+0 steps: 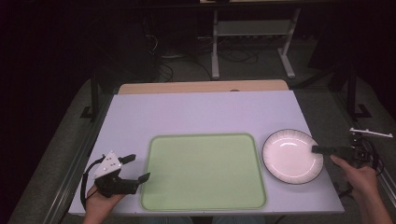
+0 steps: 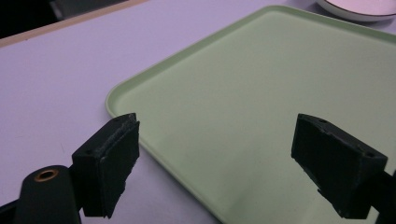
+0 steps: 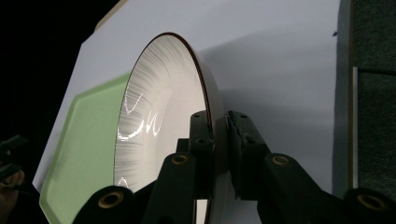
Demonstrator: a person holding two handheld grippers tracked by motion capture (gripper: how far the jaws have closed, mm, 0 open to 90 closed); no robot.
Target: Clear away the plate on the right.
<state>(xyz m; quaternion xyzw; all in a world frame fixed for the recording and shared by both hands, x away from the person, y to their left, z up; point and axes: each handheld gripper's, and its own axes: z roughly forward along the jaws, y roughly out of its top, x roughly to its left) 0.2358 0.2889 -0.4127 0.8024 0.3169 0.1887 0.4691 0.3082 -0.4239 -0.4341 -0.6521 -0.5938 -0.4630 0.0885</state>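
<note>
A white ribbed plate (image 1: 289, 156) with a dark rim sits on the table just right of a pale green tray (image 1: 203, 170). My right gripper (image 1: 317, 150) reaches in from the right and is shut on the plate's right rim. In the right gripper view the rim of the plate (image 3: 154, 116) runs between the two closed jaws of that gripper (image 3: 217, 121), one above and one beneath. My left gripper (image 1: 140, 167) stands open at the tray's left edge. In the left gripper view its jaws (image 2: 217, 122) are wide apart over the tray's corner (image 2: 261, 70) with nothing between them.
The lavender table top (image 1: 205, 112) stretches beyond the tray, with a wooden strip (image 1: 201, 87) along its far edge. Its right edge lies close to the plate. A white bar (image 1: 371, 133) and cables lie off the table at the right.
</note>
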